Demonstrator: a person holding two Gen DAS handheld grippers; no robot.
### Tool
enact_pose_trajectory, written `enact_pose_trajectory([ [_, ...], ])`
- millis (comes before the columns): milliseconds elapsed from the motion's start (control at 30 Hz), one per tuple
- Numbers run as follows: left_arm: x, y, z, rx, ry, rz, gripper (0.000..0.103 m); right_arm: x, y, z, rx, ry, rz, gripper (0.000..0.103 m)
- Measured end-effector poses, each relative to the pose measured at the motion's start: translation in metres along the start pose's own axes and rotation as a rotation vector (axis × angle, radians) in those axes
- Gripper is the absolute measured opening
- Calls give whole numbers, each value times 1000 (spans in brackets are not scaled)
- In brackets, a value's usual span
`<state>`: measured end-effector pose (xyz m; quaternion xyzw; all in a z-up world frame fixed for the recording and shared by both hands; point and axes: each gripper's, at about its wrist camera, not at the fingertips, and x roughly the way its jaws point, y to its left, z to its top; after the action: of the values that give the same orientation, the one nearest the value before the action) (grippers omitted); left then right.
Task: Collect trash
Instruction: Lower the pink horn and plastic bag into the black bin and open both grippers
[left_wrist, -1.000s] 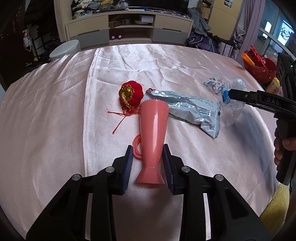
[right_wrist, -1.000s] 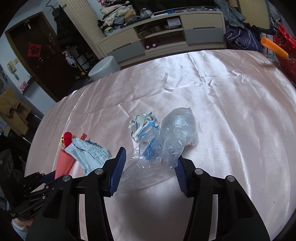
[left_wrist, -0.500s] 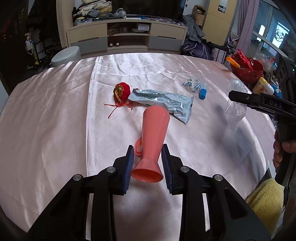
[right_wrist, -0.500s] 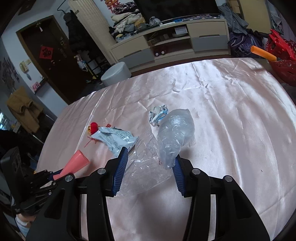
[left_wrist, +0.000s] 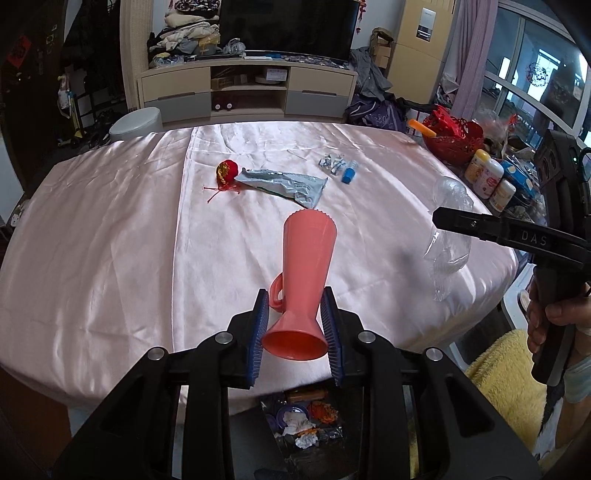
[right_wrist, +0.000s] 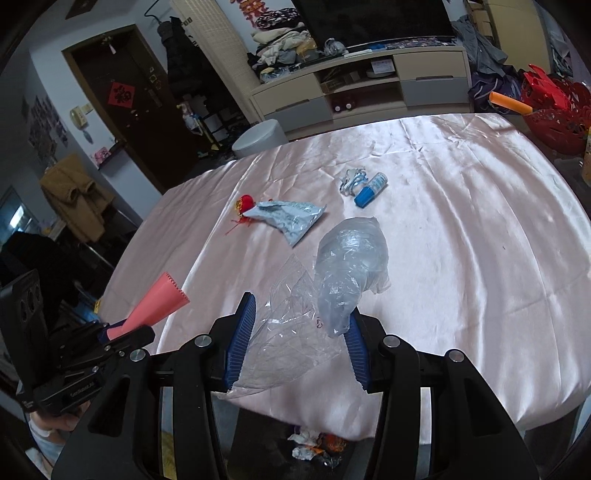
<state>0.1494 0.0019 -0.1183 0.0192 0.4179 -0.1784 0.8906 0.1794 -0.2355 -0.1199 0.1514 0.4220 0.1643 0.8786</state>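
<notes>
My left gripper (left_wrist: 295, 295) is shut on the narrow stem of a pink plastic cup (left_wrist: 308, 251), which hangs above the near edge of the pink-clothed table (left_wrist: 110, 240). My right gripper (right_wrist: 301, 306) is shut on crumpled clear plastic, a squashed bottle with film (right_wrist: 347, 269), also held off the cloth. A silver snack wrapper (left_wrist: 284, 184), a red ornament (left_wrist: 226, 171), a blue-capped tube (left_wrist: 349, 175) and a small crumpled wrapper (left_wrist: 330, 162) lie on the table. Below the table edge a dark bin holding trash (left_wrist: 303, 413) shows between my fingers.
A red basket (left_wrist: 452, 142) and several small bottles (left_wrist: 484, 177) crowd the table's right side. A grey stool (left_wrist: 136, 123) and a TV cabinet (left_wrist: 247, 92) stand beyond the far edge. Something yellow and fluffy (left_wrist: 498, 365) sits by the person's hand at right.
Both grippers have drawn back and up from the middle of the table to its near edge, carrying the cup and the clear plastic. The bin below has come into view.
</notes>
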Motion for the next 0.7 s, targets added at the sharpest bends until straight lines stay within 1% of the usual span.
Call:
enact_pose_trajectory([
  [167,-19,-14,-30,0,4,-6,26,-16,14,-30,-19,17,17,48],
  [400,-31,-28,-67,-2,21,-15,26,-26,23,-71,-41,46,18,48],
  [533,-29,-33,-92,-9,55,-19,26,-22,26,-97,-60,80,1,48],
  [700,-15,-35,-126,-22,124,-26,26,-10,26,-132,-66,143,-11,48],
])
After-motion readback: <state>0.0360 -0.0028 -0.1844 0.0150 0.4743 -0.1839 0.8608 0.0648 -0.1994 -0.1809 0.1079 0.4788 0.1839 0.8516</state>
